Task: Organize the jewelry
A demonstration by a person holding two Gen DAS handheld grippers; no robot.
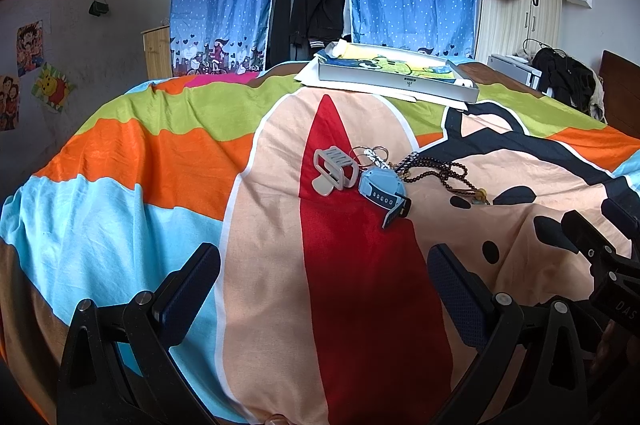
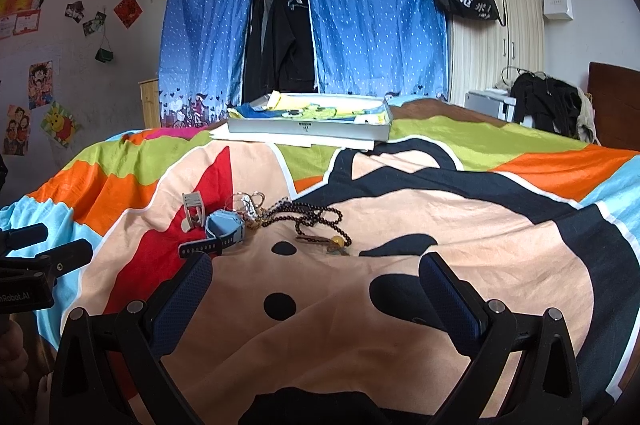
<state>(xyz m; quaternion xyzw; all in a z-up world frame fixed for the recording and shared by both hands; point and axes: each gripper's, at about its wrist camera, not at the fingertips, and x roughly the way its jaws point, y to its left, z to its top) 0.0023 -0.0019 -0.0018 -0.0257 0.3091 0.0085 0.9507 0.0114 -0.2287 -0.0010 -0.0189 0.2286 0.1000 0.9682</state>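
While both tools hover low over the bed's cartoon-print bedspread (image 1: pixel 192 161), the jewelry lies in one small cluster ahead of them. A grey hair claw clip (image 1: pixel 334 171) sits at the left, a blue watch (image 1: pixel 384 195) with a dark strap just beside it, thin metal rings (image 1: pixel 370 155) touching behind the watch, and a dark beaded necklace (image 1: pixel 440 175) sprawls to the right.

Nothing lies between either tool and the cluster.

The left tool (image 1: pixel 324 289) is level, fingers spread wide and empty; the right tool (image 2: pixel 316 289) is likewise wide open, holding nothing, and shows at the right edge of the left wrist view.

Farther back on the bed, a shallow grey box (image 2: pixel 308 129) rests on white paper and holds yellow, green and blue printed material; its exact contents are unclear. Blue dotted curtains (image 2: pixel 376 17) hang behind.
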